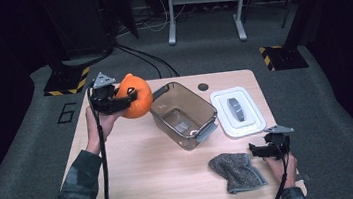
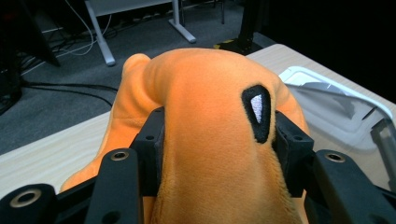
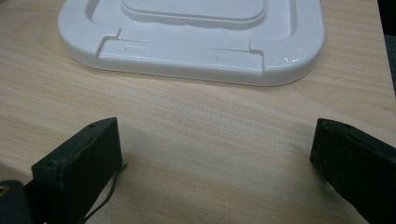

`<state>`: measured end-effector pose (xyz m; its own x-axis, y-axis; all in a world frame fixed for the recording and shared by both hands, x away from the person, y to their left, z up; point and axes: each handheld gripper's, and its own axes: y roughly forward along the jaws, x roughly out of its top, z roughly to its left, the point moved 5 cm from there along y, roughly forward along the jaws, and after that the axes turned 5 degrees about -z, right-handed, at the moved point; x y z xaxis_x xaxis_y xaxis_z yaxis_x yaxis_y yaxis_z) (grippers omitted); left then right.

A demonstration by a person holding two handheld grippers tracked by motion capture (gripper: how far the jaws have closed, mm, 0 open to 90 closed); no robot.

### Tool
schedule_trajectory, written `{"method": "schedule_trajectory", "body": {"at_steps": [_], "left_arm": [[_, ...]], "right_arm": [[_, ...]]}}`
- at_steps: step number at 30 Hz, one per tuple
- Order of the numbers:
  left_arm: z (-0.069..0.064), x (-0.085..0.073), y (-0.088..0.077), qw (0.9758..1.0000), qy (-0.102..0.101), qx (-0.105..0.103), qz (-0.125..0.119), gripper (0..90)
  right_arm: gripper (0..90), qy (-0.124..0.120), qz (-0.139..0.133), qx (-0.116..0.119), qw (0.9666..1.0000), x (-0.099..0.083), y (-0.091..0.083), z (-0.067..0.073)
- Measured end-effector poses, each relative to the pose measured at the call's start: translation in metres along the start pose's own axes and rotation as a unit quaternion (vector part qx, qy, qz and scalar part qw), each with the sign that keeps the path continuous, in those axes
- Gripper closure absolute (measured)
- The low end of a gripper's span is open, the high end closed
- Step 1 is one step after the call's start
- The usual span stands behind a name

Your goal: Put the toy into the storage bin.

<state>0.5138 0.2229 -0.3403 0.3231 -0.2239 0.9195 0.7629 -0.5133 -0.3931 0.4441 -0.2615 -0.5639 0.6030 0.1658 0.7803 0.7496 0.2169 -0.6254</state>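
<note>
The left gripper (image 1: 123, 99) clamps an orange plush toy (image 1: 135, 96) and holds it in the air over the table's far left, just left of the clear plastic container (image 1: 184, 114). This looks like the carry step; next, bring the toy over the container's opening, lower and release. The right gripper (image 1: 258, 151) rests open and empty near the white lid (image 1: 238, 112).

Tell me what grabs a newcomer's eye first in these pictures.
The orange plush toy stands out most, clamped in the left gripper above the table's far left. Next to it, mid-table, sits a clear tub, with its white lid lying to the right and a grey cloth near the front edge.
</note>
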Motion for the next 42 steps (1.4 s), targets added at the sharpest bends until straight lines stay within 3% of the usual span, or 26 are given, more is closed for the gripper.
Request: {"method": "schedule_trajectory", "body": {"at_steps": [9,18,34,42], "left_arm": [[-0.02,0.02,0.022,0.9998,-0.012,-0.015,-0.01,48.4],[-0.039,0.025,0.045,0.9992,-0.016,-0.035,-0.008,48.4],[-0.072,0.014,0.078,0.9973,-0.017,-0.072,0.004,47.8],[-0.08,0.003,0.093,0.9966,-0.014,-0.079,0.017,47.4]], "right_arm": [[1.1,0.0,0.0,0.0,1.0,0.0,0.0,0.0],[1.1,0.0,0.0,0.0,1.0,0.0,0.0,0.0],[1.1,0.0,0.002,0.0,1.0,0.0,0.0,0.0],[1.1,0.0,0.002,0.0,1.0,0.0,0.0,0.0]]}}
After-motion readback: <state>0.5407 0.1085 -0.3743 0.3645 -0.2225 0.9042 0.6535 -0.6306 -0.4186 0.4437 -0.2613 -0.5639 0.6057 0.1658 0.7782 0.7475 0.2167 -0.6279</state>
